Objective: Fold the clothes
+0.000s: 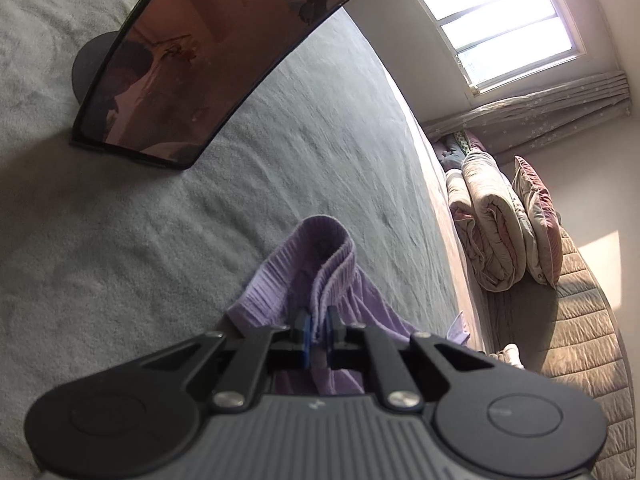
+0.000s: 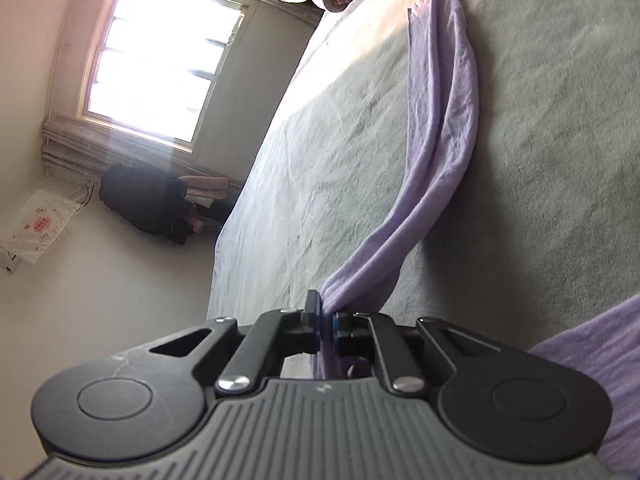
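A lilac garment lies on a grey-green bed cover [image 1: 160, 240]. In the left wrist view its ribbed waistband [image 1: 320, 264] stands up in a loop, and my left gripper [image 1: 318, 330] is shut on that band. In the right wrist view a long lilac leg of the garment [image 2: 444, 128] stretches away across the bed cover [image 2: 540, 160] toward the far edge. My right gripper [image 2: 326, 320] is shut on its near end, which is lifted off the cover. More lilac cloth [image 2: 600, 368] lies at the lower right.
A dark tablet [image 1: 208, 52] on a round stand sits upright on the bed, far left of the garment. Rolled quilts and a pillow [image 1: 500, 220] lie on a second mattress beyond the bed's edge. A window [image 2: 160, 60] and dark clothes [image 2: 144, 200] stand by the wall.
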Available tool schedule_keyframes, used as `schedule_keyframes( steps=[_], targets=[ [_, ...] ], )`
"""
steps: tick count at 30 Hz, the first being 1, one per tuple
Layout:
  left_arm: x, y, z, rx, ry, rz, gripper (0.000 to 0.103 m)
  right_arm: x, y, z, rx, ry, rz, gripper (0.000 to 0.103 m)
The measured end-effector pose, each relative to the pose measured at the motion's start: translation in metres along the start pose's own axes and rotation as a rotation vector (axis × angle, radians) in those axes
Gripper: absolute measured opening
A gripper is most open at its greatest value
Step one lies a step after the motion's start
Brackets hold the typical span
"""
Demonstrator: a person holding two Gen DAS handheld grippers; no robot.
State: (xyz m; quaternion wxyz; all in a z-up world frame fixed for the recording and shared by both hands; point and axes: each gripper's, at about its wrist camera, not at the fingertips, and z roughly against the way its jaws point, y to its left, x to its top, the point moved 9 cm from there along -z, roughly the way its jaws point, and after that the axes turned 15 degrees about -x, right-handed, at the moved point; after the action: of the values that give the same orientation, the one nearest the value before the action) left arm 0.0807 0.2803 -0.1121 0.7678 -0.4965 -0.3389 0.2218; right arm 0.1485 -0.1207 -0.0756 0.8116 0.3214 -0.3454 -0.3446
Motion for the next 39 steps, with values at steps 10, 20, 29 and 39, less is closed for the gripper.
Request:
schedule_keyframes(
  steps=[10,20,29,39],
  targets=[
    [0.006,-0.004,0.004,-0.088,-0.018,0.108,0.006,-0.006,0.022,0.045,-0.069,-0.123,0.235,0.01],
    [0.008,0.0,0.007,0.031,0.018,0.032,0.006,-0.043,-0.024,0.036,-0.218,-0.049,0.392,0.01],
    [0.013,-0.007,0.015,0.165,-0.004,-0.149,0.015,-0.056,-0.044,0.022,-0.313,-0.014,0.496,0.014],
    [0.0,-0.057,-0.006,0.093,0.024,-0.372,0.028,-0.029,-0.026,0.024,-0.343,-0.085,0.603,0.045]
  ],
)
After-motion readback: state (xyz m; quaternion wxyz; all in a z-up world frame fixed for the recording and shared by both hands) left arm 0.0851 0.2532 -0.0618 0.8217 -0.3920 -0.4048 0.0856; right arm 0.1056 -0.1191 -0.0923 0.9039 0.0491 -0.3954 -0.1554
